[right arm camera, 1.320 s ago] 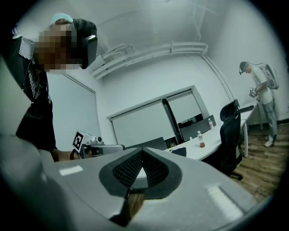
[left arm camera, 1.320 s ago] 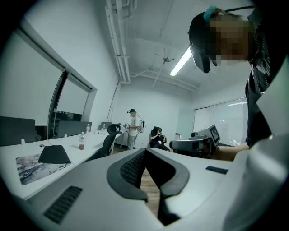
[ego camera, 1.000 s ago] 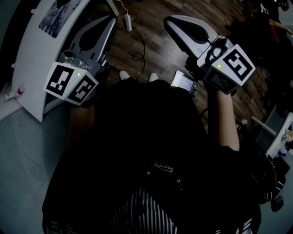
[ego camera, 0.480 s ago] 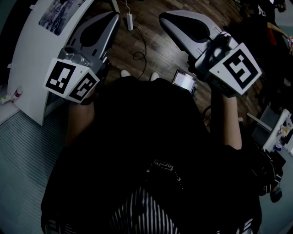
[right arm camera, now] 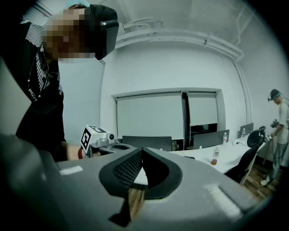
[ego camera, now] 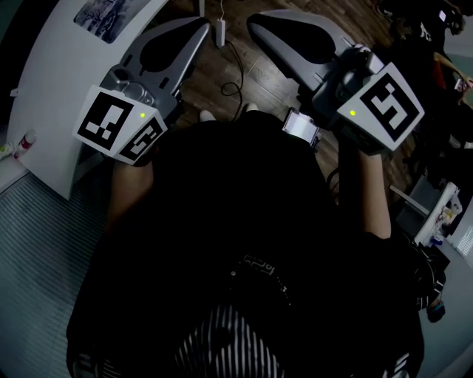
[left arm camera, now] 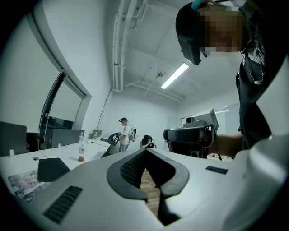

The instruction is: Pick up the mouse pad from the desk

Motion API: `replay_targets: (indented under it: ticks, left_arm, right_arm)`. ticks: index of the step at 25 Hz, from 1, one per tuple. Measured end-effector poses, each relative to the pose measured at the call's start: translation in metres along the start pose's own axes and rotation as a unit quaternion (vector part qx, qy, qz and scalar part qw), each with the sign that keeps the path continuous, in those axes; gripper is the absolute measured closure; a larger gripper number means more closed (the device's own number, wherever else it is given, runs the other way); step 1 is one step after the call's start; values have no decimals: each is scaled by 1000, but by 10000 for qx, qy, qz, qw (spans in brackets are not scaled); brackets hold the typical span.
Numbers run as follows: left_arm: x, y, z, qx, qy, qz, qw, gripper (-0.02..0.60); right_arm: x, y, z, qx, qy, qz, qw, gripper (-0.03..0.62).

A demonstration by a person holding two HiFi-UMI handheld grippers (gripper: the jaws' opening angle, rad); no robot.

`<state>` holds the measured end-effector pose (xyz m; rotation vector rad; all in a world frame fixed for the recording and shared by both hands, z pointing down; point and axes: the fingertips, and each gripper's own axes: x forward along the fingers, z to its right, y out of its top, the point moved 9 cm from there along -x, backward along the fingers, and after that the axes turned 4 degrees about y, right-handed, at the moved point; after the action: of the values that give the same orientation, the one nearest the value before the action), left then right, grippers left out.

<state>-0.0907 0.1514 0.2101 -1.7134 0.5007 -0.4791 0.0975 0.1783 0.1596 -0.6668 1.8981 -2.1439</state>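
A printed mouse pad (ego camera: 109,12) lies on the white desk (ego camera: 52,96) at the head view's top left; in the left gripper view the same pad (left arm camera: 21,182) shows low at the left. My left gripper (ego camera: 198,28) is held level over the wooden floor just right of the desk, jaws shut and empty (left arm camera: 145,151). My right gripper (ego camera: 257,22) is beside it, apart from the desk, also shut with nothing held (right arm camera: 142,150). Neither gripper touches the pad.
A dark flat object (left arm camera: 52,168) and a bottle (left arm camera: 81,153) stand on the desk near the pad. A cable and a white adapter (ego camera: 220,29) lie on the floor. People (left arm camera: 124,133) are at the far end, another person (right arm camera: 277,131) by a second desk (right arm camera: 226,155).
Both grippers have moved forward, upward in the head view, the left one drifting right toward the right one. The desk edge and the pad have slid toward the picture's top. Jaws stayed shut.
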Motion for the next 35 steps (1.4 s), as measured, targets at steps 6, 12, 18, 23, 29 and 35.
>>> replay_targets:
  ticks: [6,12,18,23,29,35]
  left_arm:
    - [-32,-7,-17,-210,250,117,9994,574]
    - [-30,-2,-40,-234,745,74,9969,574]
    - [-32,1,-33,-151,1190,69,9928,574]
    - [-18,-1,-55,-146,1347,83,9907,574]
    - [39,7,-105,-204,1500,-86,9884,574]
    - [98,28,-121,-175,1569,-158,9873,574]
  right_arm:
    - [33,4,-10,92,271,-25,9996,591]
    - [60,6,26,248,782,40,9966,591]
    - [62,4,35,169,1198,128,9926,591]
    - [81,1,64,196,1363,115,9904,591]
    - [106,4,142,262,1561,108,9873,591]
    - [93,8,214,454,1675,215,9846,591]
